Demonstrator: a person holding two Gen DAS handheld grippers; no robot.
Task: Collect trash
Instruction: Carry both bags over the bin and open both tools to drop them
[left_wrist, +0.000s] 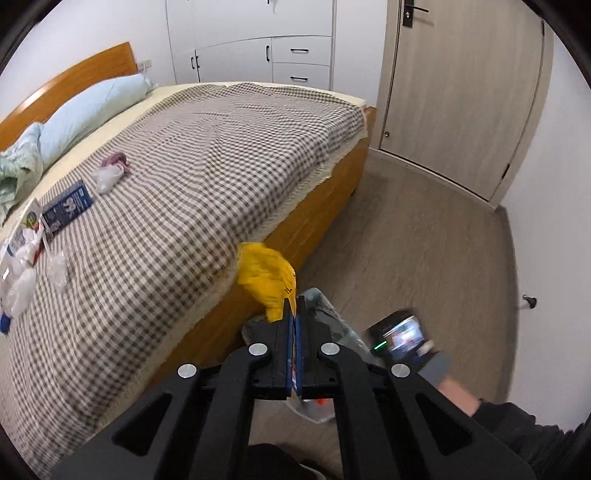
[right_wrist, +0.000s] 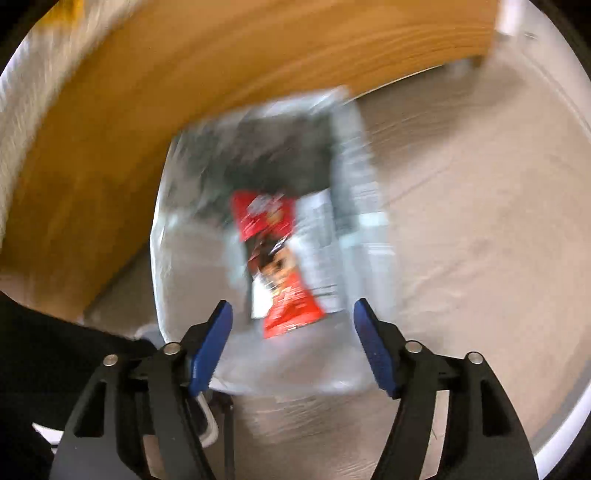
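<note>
Now we are at the dropping-in step: our left gripper has its fingers pressed together on the rim of a clear plastic trash bag, and a crumpled yellow wrapper seems caught in the same pinch, though we cannot tell how firmly. From the right wrist view, the right gripper points steeply down over the bag's mouth, its blue fingers spread wide with nothing pressed between them; a red snack packet lies inside the bag, just beyond the fingertips, blurred with motion. We judge that this packet is already released into the bag, so this piece counts as collected. The bag hangs beside the wooden side of the bed, above the floor. More rubbish waits on the checked bedspread at about nine o'clock in the left wrist view: clear plastic scraps, a dark blue carton and a white crumpled bag. Next the right hand should lift clear of the bag without snagging the film, then travel to those pieces, while the left hand keeps the mouth open and near the bed edge.
</note>
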